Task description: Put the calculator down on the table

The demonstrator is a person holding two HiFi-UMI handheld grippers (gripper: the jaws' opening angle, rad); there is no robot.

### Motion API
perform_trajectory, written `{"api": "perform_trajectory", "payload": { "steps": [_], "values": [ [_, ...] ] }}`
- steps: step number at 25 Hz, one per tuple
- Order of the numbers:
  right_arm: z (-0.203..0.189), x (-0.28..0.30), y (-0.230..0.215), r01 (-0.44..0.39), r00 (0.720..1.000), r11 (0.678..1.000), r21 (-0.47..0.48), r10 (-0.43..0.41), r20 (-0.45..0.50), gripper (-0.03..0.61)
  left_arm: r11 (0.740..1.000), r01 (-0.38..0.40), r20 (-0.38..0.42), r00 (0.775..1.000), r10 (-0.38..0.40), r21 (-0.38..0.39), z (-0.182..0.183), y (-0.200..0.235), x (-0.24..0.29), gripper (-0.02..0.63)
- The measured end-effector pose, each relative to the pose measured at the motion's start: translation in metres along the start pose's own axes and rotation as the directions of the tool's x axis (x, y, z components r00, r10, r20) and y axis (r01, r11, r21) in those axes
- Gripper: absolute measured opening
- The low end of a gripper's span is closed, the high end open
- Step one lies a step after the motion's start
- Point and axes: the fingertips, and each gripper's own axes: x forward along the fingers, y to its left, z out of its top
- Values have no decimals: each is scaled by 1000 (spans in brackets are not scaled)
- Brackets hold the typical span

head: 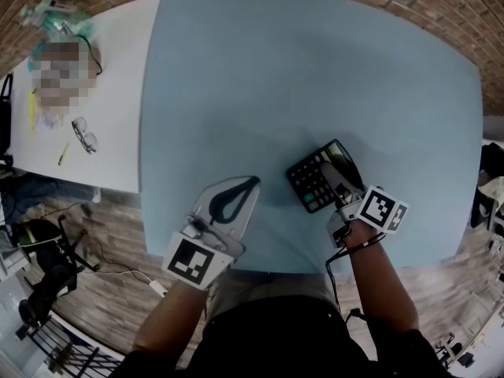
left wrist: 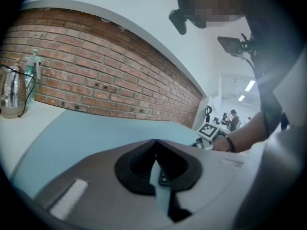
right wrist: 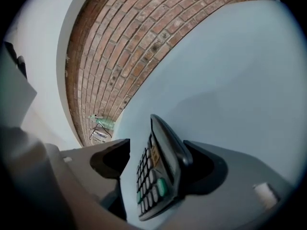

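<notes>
Status: put-down nearly done, release not finished.

- Calculator (head: 313, 181) is seen at the near right of the table (head: 315, 61), keys up, close to the near edge.
- Right gripper (head: 340, 186): jaws are spread wide, with the calculator between them. In the right gripper view the calculator (right wrist: 158, 176) stands between the jaws. A clear gap is seen between the key face and one jaw. The back appears to lean against the other jaw, so it is judged released, not clamped.
- In the head view one jaw lies over the right part of the keys. The other jaw is hidden, presumably under the calculator.
- Whether the calculator lies fully flat on the table cannot be told; its near end may be propped on the lower jaw.
- Left gripper (head: 253, 181): parked at the near left over the table, jaws closed together at the tips, nothing held. It is not involved.

Left to do, as judged: the right gripper is to be drawn back toward the near edge so the calculator settles flat. Care is needed so the calculator is not dragged along on the lower jaw.
</notes>
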Motion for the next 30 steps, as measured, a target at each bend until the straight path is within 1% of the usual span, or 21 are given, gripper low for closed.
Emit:
{"api": "perform_trajectory", "payload": {
  "steps": [5, 8, 12, 20, 30],
  "values": [
    [-1, -5, -7, 54, 999, 998, -26, -54, 3, 350, 1000, 3, 12, 1000, -3, 6, 3, -3, -4, 3],
    [-3, -6, -8, 79, 997, 996, -38, -79, 4, 369, 1000, 0, 20, 1000, 0, 3, 5, -3, -8, 3],
    [-3, -9, -12, 106, 994, 993, -45, -106, 5, 377, 1000, -5, 26, 1000, 5, 2, 5, -3, -14, 2],
    [-5, -18, -19, 136, 991, 989, -54, -135, 15, 385, 1000, 1, 21, 1000, -1, 4, -2, -8, -21, 3],
    [-12, -30, -28, 179, 984, 983, -48, -178, 17, 407, 1000, 12, 23, 1000, -13, 22, 0, -13, -27, 3]
  ]
}}
